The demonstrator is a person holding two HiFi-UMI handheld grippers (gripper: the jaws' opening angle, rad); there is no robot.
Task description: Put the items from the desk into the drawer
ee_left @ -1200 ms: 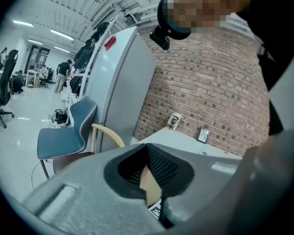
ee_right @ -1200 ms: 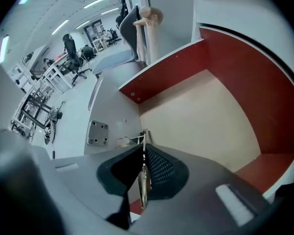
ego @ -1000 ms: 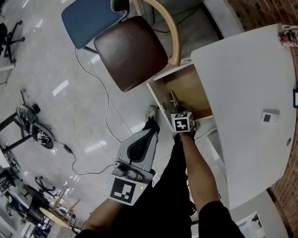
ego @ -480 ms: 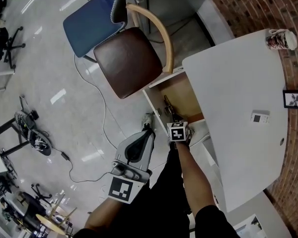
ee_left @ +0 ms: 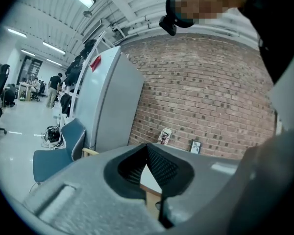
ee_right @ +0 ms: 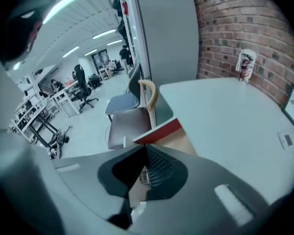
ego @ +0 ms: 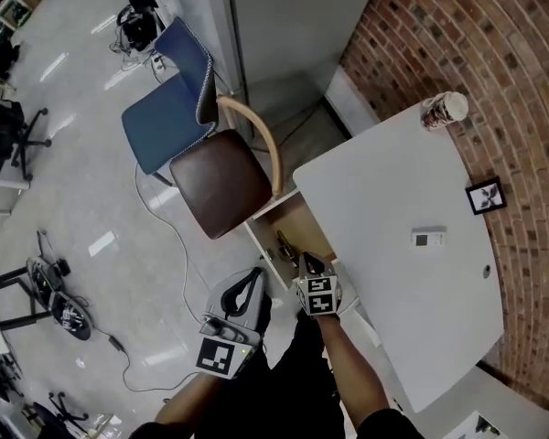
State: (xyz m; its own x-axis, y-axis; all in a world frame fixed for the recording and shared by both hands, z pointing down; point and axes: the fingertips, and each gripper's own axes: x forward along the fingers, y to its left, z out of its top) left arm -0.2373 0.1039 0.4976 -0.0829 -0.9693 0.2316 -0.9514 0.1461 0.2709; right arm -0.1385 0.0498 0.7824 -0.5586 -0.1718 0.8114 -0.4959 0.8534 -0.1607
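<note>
Three items are counted on the desk (ego: 384, 273): one cup (ego: 444, 110), one picture frame (ego: 486, 196), one small white device (ego: 428, 238). One drawer (ego: 297, 227), one brown chair (ego: 221, 181), one blue chair (ego: 160, 126), one left gripper (ego: 255, 276) and one right gripper (ego: 308, 263) are also counted.

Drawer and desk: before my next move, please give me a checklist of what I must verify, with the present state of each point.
1. Drawer open: ok.
2. Right tool free, jaws together: ok.
3. Left tool free, jaws together: ok.
4. Desk emptied: not ok; the cup, the picture frame and a small white device are on it.
5. Space in the drawer: cannot tell; a dark item lies inside, and the desk top hides the rest.
</note>
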